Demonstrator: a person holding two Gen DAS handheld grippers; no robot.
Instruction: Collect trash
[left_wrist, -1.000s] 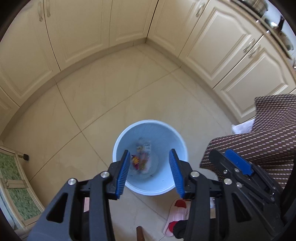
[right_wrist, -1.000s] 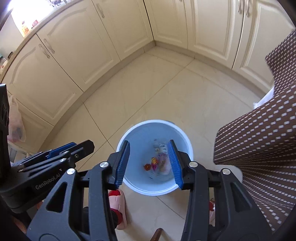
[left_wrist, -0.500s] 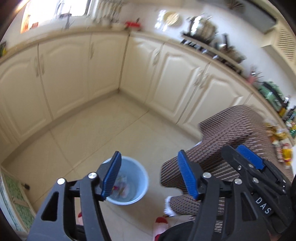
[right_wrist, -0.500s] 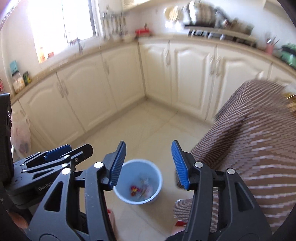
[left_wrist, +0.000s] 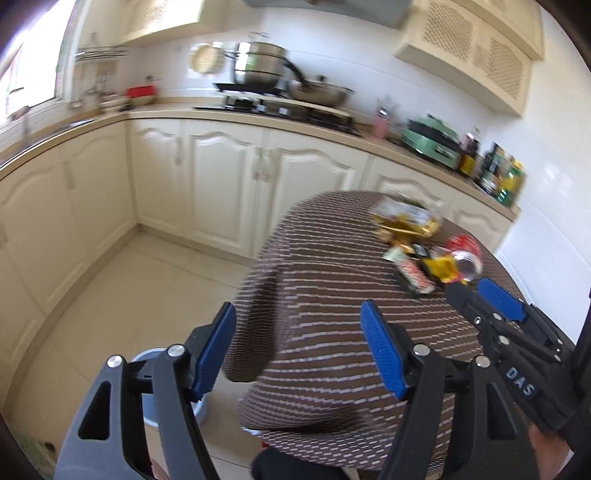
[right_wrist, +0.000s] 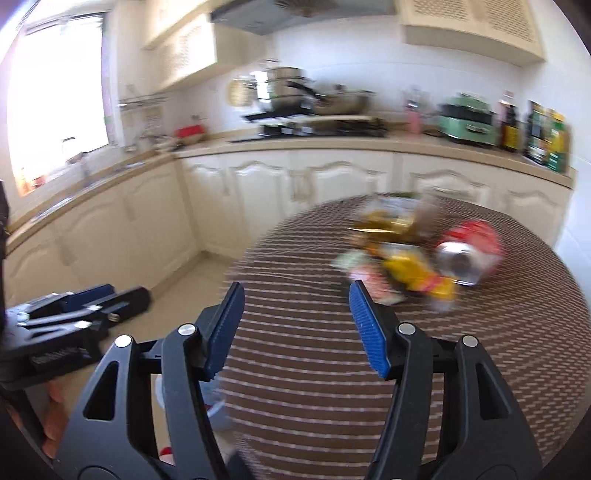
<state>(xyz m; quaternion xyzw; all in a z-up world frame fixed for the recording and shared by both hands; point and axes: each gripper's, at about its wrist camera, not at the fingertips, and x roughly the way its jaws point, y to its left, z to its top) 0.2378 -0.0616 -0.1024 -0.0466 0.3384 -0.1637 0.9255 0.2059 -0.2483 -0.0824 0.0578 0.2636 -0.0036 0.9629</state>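
Both tongs are empty: our left gripper (left_wrist: 297, 350) and right gripper (right_wrist: 295, 325) stand with jaws apart, having just been opening, nothing between them but the striped cloth below.

The trash (left_wrist: 424, 243) lies in a loose pile toward the table's far right edge: gold and yellow wrappers (right_wrist: 417, 273), a small printed packet, and a red can (right_wrist: 469, 251) on its side with its open end toward us. We judge the wrappers light, crinkly and slippery (best pinched at a raised fold or loose corner), and the can light but smooth and prone to roll, so across its body is the place to take hold.

Around it spreads the brown-striped tablecloth (left_wrist: 332, 295). Beyond the table's near left edge, on the floor, part of the pale blue bin (left_wrist: 147, 360) shows behind the left gripper's fingers.
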